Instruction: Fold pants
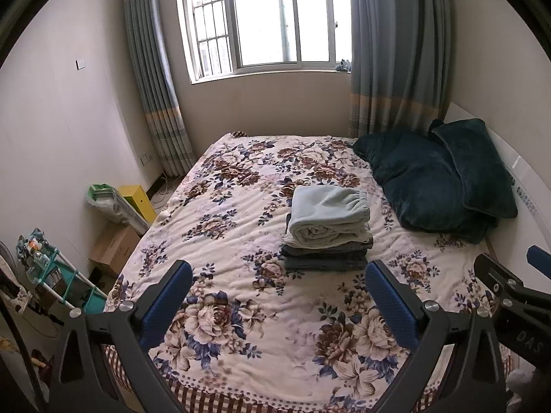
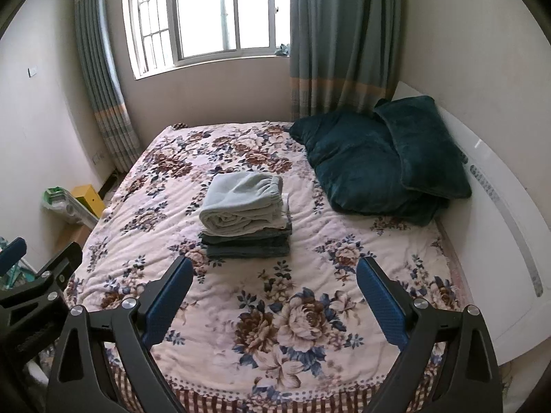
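Folded pale mint pants [image 1: 329,215] [image 2: 242,208] with an elastic waistband lie on top of a small stack of darker folded grey and denim clothes [image 1: 325,258] [image 2: 248,244] in the middle of a floral bedspread [image 1: 241,309] [image 2: 275,327]. My left gripper [image 1: 279,275] hangs open above the near part of the bed, short of the stack, nothing between its blue pads. My right gripper [image 2: 272,272] is open too, also short of the stack and holding nothing. The right gripper's tip [image 1: 509,282] shows at the left wrist view's right edge.
Two dark teal pillows [image 1: 440,179] [image 2: 378,158] lean against a white headboard [image 2: 499,213] at right. Left of the bed stand a cardboard box [image 1: 113,247], a yellow box [image 1: 137,199] and a teal rack [image 1: 51,275]. A window with curtains [image 1: 261,17] is behind.
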{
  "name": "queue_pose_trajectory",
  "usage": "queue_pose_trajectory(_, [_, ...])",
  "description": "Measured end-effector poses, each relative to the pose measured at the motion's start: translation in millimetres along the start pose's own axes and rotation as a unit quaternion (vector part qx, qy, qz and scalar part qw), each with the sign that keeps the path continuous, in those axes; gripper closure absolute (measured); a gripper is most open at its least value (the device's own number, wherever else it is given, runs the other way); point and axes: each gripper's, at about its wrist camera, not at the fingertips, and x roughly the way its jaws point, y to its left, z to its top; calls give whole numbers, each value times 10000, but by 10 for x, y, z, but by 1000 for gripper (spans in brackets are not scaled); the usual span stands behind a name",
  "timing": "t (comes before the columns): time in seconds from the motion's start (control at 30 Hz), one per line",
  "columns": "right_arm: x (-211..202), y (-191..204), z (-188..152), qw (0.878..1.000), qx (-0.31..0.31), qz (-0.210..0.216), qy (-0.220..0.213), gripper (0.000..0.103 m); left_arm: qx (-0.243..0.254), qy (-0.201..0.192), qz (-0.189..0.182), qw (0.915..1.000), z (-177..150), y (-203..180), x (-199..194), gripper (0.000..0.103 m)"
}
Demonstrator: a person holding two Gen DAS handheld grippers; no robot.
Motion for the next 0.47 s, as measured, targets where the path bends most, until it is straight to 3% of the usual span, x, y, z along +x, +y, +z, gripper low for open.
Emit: queue_pose_trajectory(0.47, [-62,32,-50,10000,37,22,-17,3,25,-105,74,9999,-30,-38,-94,0])
